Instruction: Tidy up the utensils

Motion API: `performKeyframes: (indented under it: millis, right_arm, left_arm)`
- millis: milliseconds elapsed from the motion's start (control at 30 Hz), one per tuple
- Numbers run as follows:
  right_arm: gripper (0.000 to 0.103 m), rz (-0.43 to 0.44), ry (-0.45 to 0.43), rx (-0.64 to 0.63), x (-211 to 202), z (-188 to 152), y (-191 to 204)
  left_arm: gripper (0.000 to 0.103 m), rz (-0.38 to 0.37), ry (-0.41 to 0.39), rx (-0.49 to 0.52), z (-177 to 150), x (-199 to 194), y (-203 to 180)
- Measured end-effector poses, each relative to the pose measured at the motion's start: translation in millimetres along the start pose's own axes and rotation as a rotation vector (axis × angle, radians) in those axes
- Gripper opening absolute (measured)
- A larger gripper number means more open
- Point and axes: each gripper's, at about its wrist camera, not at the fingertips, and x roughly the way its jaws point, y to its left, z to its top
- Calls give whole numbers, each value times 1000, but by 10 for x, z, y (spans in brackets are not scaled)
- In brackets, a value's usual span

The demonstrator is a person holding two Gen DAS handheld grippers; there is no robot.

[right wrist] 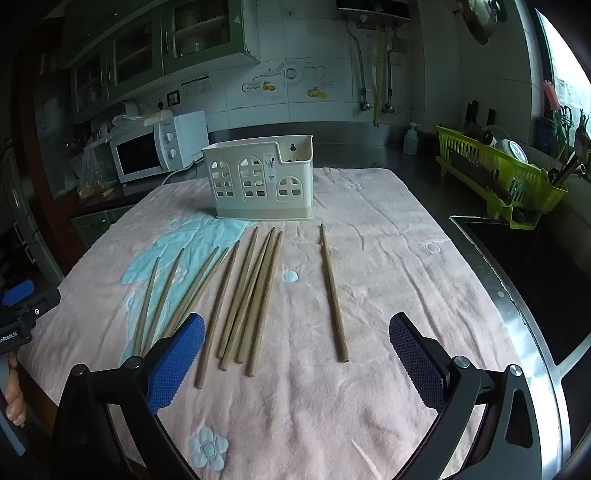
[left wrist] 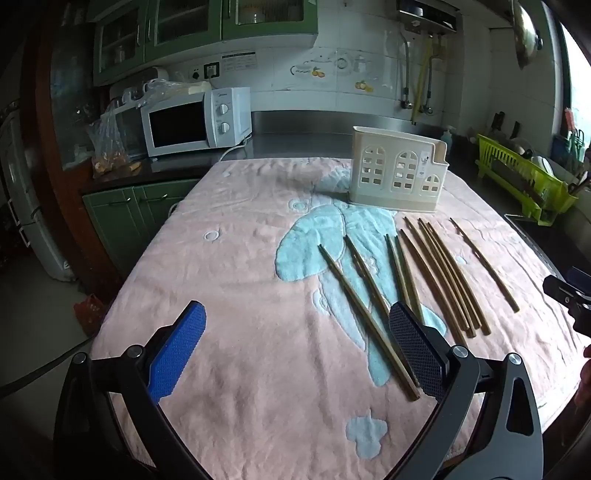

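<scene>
A home kitchen: green glass-fronted cabinets [left wrist: 155, 33] hang at eleven o'clock above a white microwave [left wrist: 195, 122] on the counter, white tiled wall [right wrist: 317, 55] with fruit decals at twelve, a lime dish rack [right wrist: 498, 177] beside a sink [right wrist: 517, 266] at two o'clock.

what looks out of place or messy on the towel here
The wooden chopsticks lie loose and fanned out across the pink towel, a few overlapping, one pair off on its own to the right. The cream holder behind them stands upright. Nothing looks spilled or broken.
</scene>
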Motion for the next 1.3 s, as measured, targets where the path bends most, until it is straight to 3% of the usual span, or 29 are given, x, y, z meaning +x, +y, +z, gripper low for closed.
performKeyframes:
  millis: [333,567,667,933,1300]
  right_arm:
    - [97,2,-33,1,-50,5,0]
    - [97,7,-65,-5,-90,51,12]
    - [97,11,-72,-2,-96,66,5]
    - [97,15,-101,15,-110,74,-49]
    - [97,9,-50,22,91,14,-115]
  left_arm:
    - [98,-18,-26,-13,34,-80,-2]
    - [98,-14,-89,-32,57,-127,19]
    - [98,-4,-40,-38,55,-77,31]
    - [98,37,-51,-55,48,-40,63]
    - [97,39,-5,-85,-1,74,48]
